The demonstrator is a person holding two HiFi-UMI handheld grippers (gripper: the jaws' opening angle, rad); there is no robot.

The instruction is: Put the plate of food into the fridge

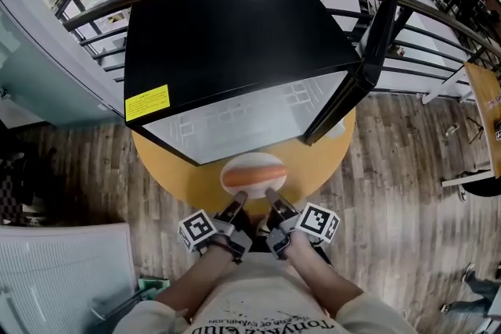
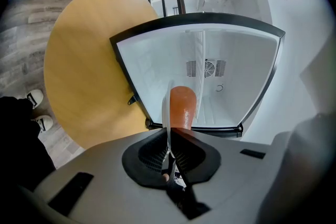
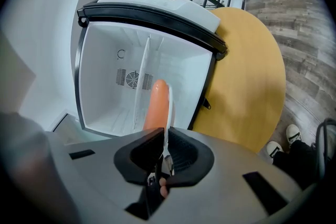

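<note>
A white plate (image 1: 254, 172) carrying an orange-red sausage (image 1: 254, 177) hangs just in front of the open black mini fridge (image 1: 235, 51). My left gripper (image 1: 239, 203) is shut on the plate's near-left rim, and my right gripper (image 1: 270, 197) is shut on its near-right rim. In the left gripper view the plate (image 2: 166, 113) shows edge-on with the sausage (image 2: 183, 106) before the white fridge interior (image 2: 220, 76). The right gripper view shows the same plate edge (image 3: 168, 113) and sausage (image 3: 157, 105) facing the fridge cavity (image 3: 131, 76).
The fridge stands on a round yellow table (image 1: 329, 156), its door (image 1: 356, 78) swung open to the right. A wire shelf (image 1: 258, 117) spans the inside. A railing (image 1: 438, 19) runs behind, wooden floor (image 1: 70, 168) lies around, and a white grid panel (image 1: 63, 278) sits at lower left.
</note>
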